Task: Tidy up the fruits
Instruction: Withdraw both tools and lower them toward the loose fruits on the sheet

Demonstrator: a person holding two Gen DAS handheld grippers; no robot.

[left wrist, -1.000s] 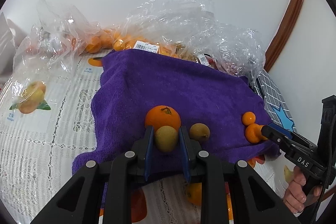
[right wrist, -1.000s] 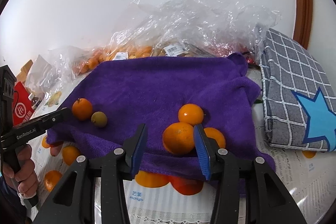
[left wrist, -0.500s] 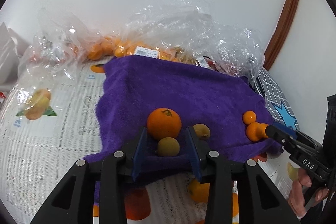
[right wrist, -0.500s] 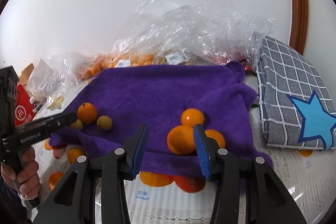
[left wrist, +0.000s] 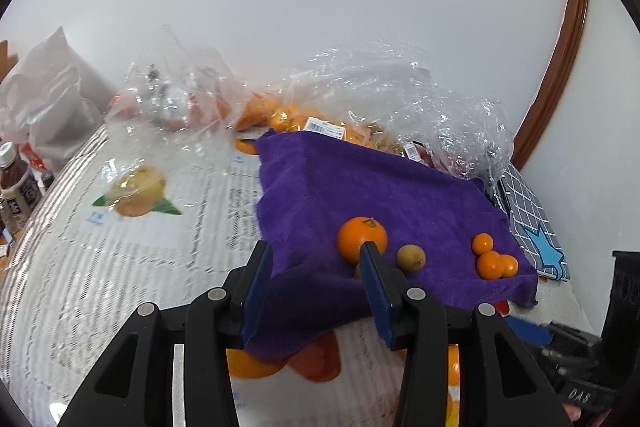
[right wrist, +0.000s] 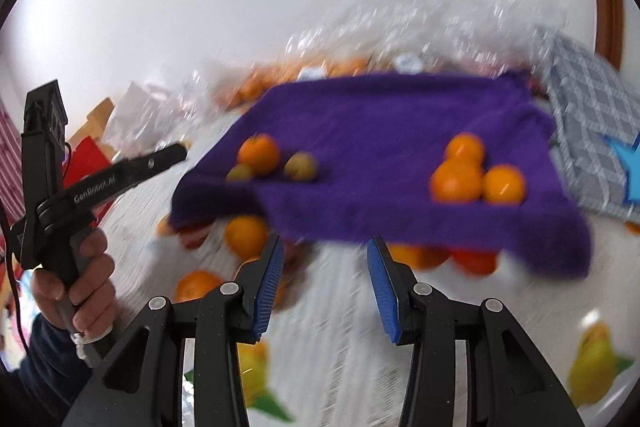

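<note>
A purple towel point(left wrist: 360, 187) lies on the table. On its left part sit a large orange point(left wrist: 362, 239) and a small yellow-green fruit point(left wrist: 411, 257); a second small fruit point(right wrist: 241, 171) is mostly hidden behind my finger in the left wrist view. Three small oranges point(right wrist: 456, 181) cluster on the towel's right part. My left gripper point(left wrist: 316, 259) hangs over the towel's front left corner. Its jaws are opening, with only towel between them. My right gripper point(right wrist: 326, 267) is open in front of the towel, holding nothing.
Clear plastic bags point(left wrist: 360, 99) holding oranges are piled at the back by the wall. A grey checked cloth with a blue star point(left wrist: 532, 223) lies right of the towel. Bottles point(left wrist: 16, 183) and a white bag point(left wrist: 44, 99) stand at the far left. The tablecloth point(left wrist: 120, 267) shows fruit prints.
The left gripper let go of the small yellow-green fruit beside the large orange and drew back to the left. The right gripper drew back from the three oranges.
</note>
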